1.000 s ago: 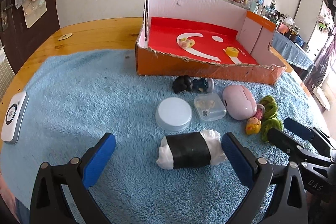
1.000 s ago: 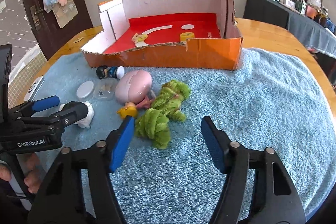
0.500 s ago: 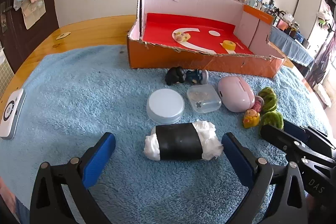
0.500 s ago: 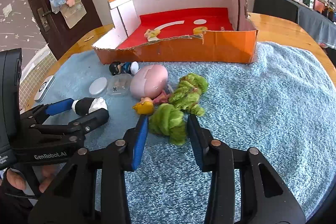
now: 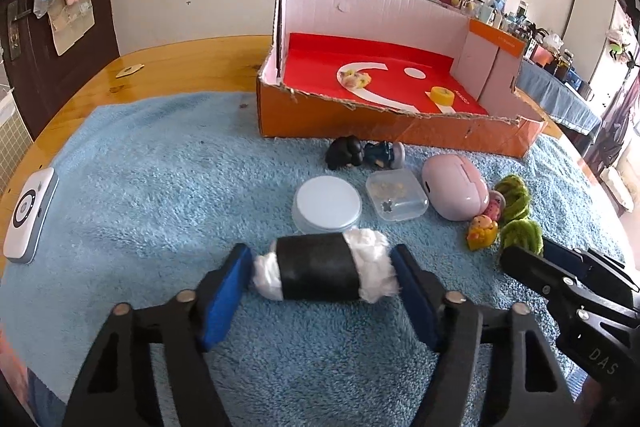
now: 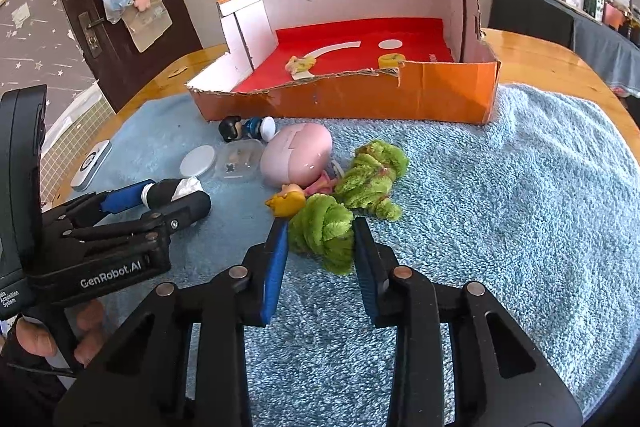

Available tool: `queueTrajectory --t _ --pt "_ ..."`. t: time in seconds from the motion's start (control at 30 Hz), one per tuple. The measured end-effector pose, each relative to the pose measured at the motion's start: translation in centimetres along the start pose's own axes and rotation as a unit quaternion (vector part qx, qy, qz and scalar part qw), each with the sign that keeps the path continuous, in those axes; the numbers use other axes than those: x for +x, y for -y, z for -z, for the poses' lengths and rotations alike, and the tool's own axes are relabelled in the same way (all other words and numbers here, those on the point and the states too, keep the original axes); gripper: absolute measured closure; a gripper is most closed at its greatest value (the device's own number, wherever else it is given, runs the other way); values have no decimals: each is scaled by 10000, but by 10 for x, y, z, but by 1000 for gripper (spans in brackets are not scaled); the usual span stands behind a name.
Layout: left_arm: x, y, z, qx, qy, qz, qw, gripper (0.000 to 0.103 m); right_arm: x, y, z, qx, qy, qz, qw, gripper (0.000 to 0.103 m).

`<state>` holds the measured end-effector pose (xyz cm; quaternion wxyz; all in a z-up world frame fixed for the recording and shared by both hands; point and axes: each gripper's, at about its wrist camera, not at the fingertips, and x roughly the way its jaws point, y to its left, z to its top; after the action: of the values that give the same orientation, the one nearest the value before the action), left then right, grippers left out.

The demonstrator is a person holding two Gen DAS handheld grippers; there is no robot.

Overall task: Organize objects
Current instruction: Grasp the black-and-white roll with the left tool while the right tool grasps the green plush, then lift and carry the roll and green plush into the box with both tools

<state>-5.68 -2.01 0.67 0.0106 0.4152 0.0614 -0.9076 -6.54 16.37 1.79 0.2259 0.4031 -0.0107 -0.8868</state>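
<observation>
Blue towelling (image 5: 140, 187) covers the wooden table, with an open orange box (image 5: 360, 115) at its far side. From the left wrist view, the left gripper (image 5: 322, 275) has just been closing, its blue pads against both fluffy ends of a black-banded white roll (image 5: 324, 273); a white device (image 5: 28, 213) lies at the towel's left edge. Only the right wrist view shows the right gripper (image 6: 320, 239) pinching a green plush toy (image 6: 322, 231), jaws nearly together, beside a pink case (image 6: 296, 161) and a yellow-haired figurine (image 6: 286, 203).
</observation>
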Motion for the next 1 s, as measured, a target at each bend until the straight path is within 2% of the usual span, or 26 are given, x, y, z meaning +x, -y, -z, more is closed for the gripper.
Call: queueTrajectory --t 0.33,1.0 --pt "-7 -3 1 -65 -17 158 9999 39 -6 -3 -1 -19 56 -83 9999 72" --pt "-24 5 -8 71 189 311 9993 39 -14 -9 -12 -105 209 -172 9996 72"
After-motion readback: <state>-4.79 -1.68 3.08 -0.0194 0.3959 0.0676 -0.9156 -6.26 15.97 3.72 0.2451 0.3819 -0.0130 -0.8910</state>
